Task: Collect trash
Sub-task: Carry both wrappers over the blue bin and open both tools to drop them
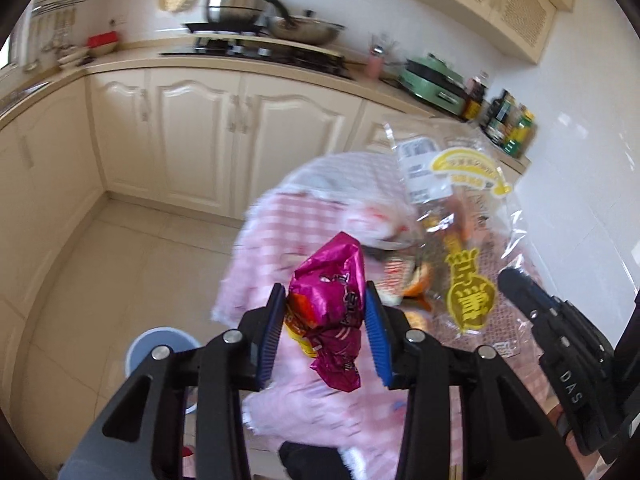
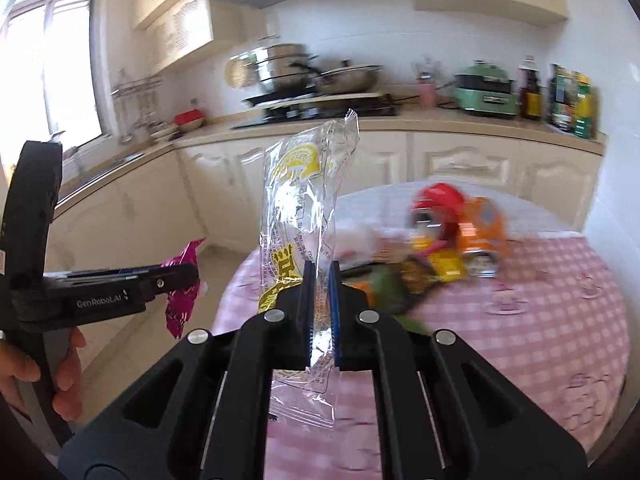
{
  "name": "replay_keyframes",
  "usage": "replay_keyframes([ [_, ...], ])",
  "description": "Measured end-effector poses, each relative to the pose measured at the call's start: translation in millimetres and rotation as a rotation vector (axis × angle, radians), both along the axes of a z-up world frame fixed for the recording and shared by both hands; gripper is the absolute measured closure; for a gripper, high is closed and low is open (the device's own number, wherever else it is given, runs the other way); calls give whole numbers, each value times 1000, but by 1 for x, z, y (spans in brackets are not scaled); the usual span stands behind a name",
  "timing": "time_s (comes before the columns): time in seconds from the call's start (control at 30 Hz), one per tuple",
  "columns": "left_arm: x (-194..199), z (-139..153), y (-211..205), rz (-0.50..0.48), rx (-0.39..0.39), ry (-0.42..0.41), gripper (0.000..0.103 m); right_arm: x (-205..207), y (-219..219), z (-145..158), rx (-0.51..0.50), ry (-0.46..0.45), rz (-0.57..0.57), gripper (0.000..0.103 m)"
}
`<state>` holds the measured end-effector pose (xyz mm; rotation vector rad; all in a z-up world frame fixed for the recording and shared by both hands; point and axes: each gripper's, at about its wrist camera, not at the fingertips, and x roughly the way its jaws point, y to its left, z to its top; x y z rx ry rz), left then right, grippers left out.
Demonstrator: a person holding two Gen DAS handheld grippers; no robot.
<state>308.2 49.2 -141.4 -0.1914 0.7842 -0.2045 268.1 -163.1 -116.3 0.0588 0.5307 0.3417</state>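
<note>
My left gripper (image 1: 324, 286) is shut on a crumpled magenta snack wrapper (image 1: 332, 280), held in the air over the table's edge. The right wrist view shows that gripper (image 2: 176, 276) from the side at the left, with the magenta wrapper (image 2: 184, 304) hanging from it. My right gripper (image 2: 322, 266) is shut on a clear plastic wrapper with yellow print (image 2: 304, 184), which stands up tall between the pads. The same clear wrapper (image 1: 460, 216) fills the right of the left wrist view, above the right gripper's black fingers (image 1: 520, 288).
A round table with a pink checked cloth (image 2: 520, 300) carries a blurred pile of red, orange and yellow packets (image 2: 460, 232). A round blue-rimmed bin (image 1: 160, 340) stands on the tiled floor to the left. Cream cabinets and a counter with pots (image 1: 240, 8) run behind.
</note>
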Motion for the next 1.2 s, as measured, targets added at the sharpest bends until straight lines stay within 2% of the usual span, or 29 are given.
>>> replay_keyframes([
  [0.17,-18,-15,69,119,15,27,65,8,77,-18,-13,75,161,96],
  [0.3,-28,-49,131,239,35,91,65,18,143,-49,-47,159,277,96],
  [0.4,-30,-84,180,311,-9,158,65,30,192,-86,-87,247,344,96],
  [0.5,-30,-123,218,379,-46,228,65,49,238,-142,-127,389,398,96],
  [0.7,-14,-196,264,439,-92,365,65,83,299,-250,-225,621,419,96],
  [0.77,-7,-218,274,453,-103,411,65,95,310,-279,-264,664,404,96],
  [0.9,11,-257,289,467,-120,488,65,124,320,-332,-247,777,369,94],
  [1.03,24,-282,294,471,-130,537,65,144,332,-364,-280,788,359,93],
  [1.07,27,-287,294,471,-133,544,65,150,334,-372,-270,800,363,84],
  [1.1,32,-293,294,471,-135,552,65,154,335,-378,-272,811,360,64],
  [1.13,36,-297,293,472,-135,558,65,156,337,-380,-274,809,354,52],
  [1.17,38,-301,293,472,-135,563,65,158,336,-381,-274,802,347,47],
  [1.2,42,-306,291,469,-133,570,65,160,334,-381,-276,798,340,47],
])
